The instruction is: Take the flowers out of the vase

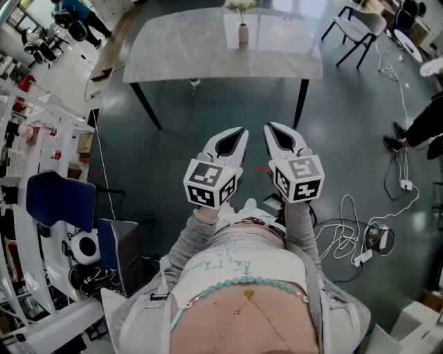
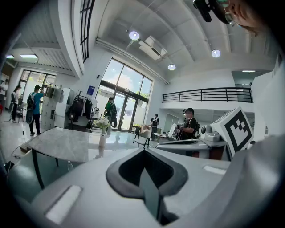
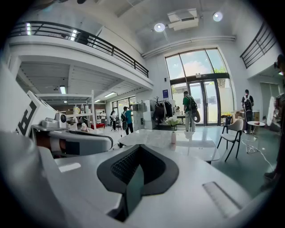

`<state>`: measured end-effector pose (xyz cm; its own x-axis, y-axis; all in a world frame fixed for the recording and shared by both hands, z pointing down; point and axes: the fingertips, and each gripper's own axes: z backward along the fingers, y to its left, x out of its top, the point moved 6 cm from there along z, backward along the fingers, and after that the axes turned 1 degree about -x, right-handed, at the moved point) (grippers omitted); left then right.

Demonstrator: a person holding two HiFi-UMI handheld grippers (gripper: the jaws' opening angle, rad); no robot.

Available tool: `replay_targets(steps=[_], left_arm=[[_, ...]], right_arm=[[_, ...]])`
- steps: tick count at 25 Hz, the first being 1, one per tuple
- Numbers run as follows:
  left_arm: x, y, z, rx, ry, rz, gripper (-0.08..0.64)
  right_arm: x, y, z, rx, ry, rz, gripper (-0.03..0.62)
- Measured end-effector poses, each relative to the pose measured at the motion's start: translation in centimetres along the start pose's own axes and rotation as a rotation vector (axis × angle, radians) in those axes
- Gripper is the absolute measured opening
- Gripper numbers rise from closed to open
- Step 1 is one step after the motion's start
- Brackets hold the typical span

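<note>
On the far table (image 1: pixel 180 48) the flowers (image 1: pixel 240 5) sit in the vase (image 1: pixel 243 34), well apart from the left gripper (image 1: pixel 237 133) and right gripper (image 1: pixel 271 129), both closed empty, so nothing is done yet.

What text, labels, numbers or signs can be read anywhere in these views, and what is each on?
Nothing reads clearly.
Teal scrawled print on the person's shirt: too blurred to read.
Blue sign beside the glass doors: too small to read.
Marker cubes: black-and-white square patterns only, no letters.
</note>
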<state>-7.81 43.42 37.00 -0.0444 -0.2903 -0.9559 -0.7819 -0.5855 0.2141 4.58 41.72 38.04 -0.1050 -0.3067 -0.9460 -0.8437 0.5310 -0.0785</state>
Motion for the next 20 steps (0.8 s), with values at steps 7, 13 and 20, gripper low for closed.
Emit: replay_targets(steps=[7,13,20], left_arm=[[-0.1,0.1,-0.6,0.000,0.003,0.009,0.000],[-0.6,-0.6,-1.0,0.010,0.020,0.013,0.000],[-0.8,-1.4,-1.4,0.026,0.020,0.018,0.000]], right_arm=[[0.0,-0.7,-0.2,0.007,-0.007,-0.009,0.028],[-0.5,-1.0,0.1,0.034,0.016,0.005,0.028],[-0.6,-1.2,0.0,0.083,0.024,0.023,0.028]])
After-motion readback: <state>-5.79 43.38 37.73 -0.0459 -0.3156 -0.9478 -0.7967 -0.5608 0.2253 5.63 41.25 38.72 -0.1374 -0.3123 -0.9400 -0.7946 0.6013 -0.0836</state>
